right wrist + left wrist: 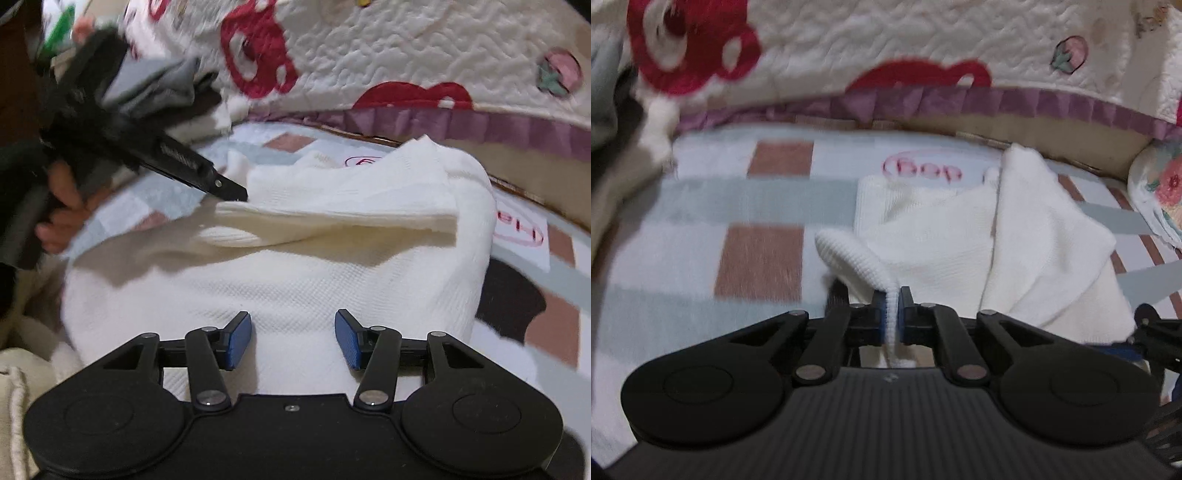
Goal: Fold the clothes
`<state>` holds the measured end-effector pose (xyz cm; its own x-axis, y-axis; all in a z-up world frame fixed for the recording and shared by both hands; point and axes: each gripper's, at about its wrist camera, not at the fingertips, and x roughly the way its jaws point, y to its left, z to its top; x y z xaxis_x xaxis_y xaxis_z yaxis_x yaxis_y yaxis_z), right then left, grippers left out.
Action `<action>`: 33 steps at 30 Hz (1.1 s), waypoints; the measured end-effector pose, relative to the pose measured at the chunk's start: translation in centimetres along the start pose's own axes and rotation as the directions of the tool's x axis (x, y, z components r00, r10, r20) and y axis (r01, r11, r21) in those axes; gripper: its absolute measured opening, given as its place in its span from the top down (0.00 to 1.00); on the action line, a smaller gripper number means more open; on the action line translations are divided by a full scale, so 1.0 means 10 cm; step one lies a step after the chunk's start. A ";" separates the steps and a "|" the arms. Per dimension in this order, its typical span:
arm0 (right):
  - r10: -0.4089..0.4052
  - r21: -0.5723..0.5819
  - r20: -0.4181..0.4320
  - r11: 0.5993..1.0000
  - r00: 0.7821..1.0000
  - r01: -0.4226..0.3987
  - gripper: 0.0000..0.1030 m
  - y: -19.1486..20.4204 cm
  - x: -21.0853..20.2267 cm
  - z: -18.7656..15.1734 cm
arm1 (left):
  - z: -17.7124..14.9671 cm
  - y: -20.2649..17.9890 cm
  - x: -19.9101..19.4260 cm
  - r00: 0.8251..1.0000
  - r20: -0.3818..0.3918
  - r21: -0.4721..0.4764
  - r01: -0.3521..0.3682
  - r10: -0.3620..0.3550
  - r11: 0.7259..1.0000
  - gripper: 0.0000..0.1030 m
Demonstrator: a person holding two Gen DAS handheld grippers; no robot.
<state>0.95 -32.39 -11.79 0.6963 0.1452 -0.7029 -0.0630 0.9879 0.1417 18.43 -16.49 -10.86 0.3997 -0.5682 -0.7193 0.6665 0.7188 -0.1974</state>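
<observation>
A white knit sweater [1027, 236] lies partly folded on a checked blanket [761, 258]. My left gripper [894, 314] is shut on the ribbed cuff [857, 258] of its sleeve, which curls up between the blue pads. In the right wrist view the same sweater [295, 280] fills the middle, with the sleeve [332, 218] laid across it. My right gripper [293, 339] hovers over the sweater's near part, open, with nothing between its blue pads [238, 341]. The left gripper [236, 194] reaches in from the left there, held by a hand [62, 206].
A quilted cream cover with red shapes and a purple frill [960, 103] runs along the back. A floral pillow [1160, 192] sits at the right edge. Dark and grey clothes [155, 88] are piled at the back left. The right gripper's linkage [1152, 328] shows at the right.
</observation>
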 end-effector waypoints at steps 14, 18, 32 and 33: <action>0.045 -0.001 0.042 0.999 0.998 -0.045 0.43 -0.10 0.02 -0.09 | -0.19 0.13 -0.20 0.981 0.158 0.011 -0.119 0.116 0.993 0.93; 0.027 -0.002 0.038 1.000 0.999 -0.027 0.43 -0.10 0.02 -0.09 | -0.22 -0.17 -0.41 0.903 0.255 0.214 -0.402 0.347 0.890 0.86; 0.068 0.006 0.046 0.998 0.997 -0.068 0.43 -0.08 -0.10 -0.20 | -0.73 -1.10 -0.02 0.991 -0.028 0.561 -0.094 0.132 0.822 0.27; 0.070 -0.007 0.040 0.998 0.997 -0.070 0.43 -0.08 -0.11 -0.19 | -0.71 -1.09 -0.01 0.992 -0.012 0.537 -0.097 0.123 0.838 0.26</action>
<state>-1.18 -33.19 -12.45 0.7181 0.2117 -0.6629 -0.1168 0.9757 0.1852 6.66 -21.43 -13.38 0.4709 -0.4711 -0.7458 0.8578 0.4420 0.2624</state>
